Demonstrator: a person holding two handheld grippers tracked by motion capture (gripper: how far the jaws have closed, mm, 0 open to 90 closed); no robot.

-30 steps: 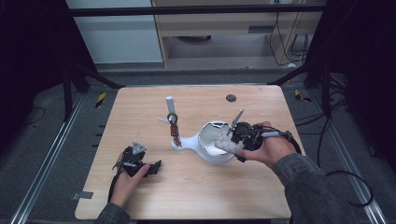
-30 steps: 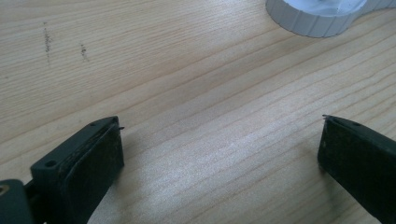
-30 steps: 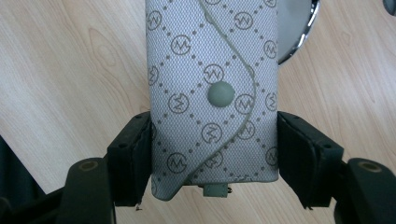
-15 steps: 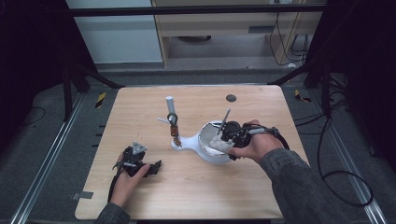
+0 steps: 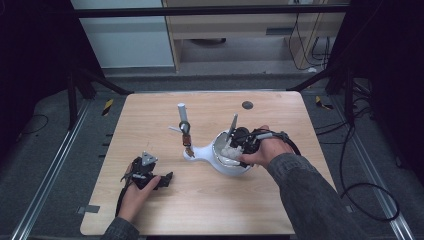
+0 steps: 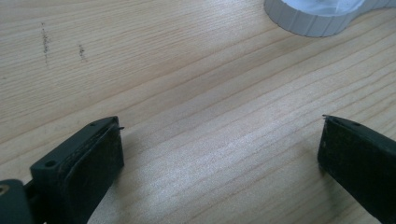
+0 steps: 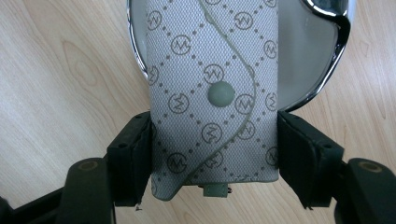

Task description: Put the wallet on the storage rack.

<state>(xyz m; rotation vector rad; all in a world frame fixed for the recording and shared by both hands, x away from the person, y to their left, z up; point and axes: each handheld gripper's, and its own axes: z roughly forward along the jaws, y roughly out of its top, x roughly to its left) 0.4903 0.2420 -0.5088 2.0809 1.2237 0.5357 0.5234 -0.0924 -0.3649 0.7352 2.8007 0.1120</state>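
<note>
The left gripper [image 5: 167,178] sits parked on the surface [image 5: 150,120] well left of the white bowl [image 5: 227,165], jaws spread wide over bare wood in its own view, unmoved from a second ago. Over to the bowl, and here's the change: the right gripper [image 5: 231,149] has slid in from the bowl's right side and now hangs right over its opening, pinching the grey patterned pouch [image 7: 212,100] between both jaws (a snap button faces the camera). In the right gripper view the pouch already overlaps the bowl's shiny rim [image 7: 336,51], so I'd judge the drop into the bowl is close. Just left of the bowl stands a small upright white fixture [image 5: 183,122]. The pale wooden surface is ringed by dark floor, black frame legs and cables.
</note>
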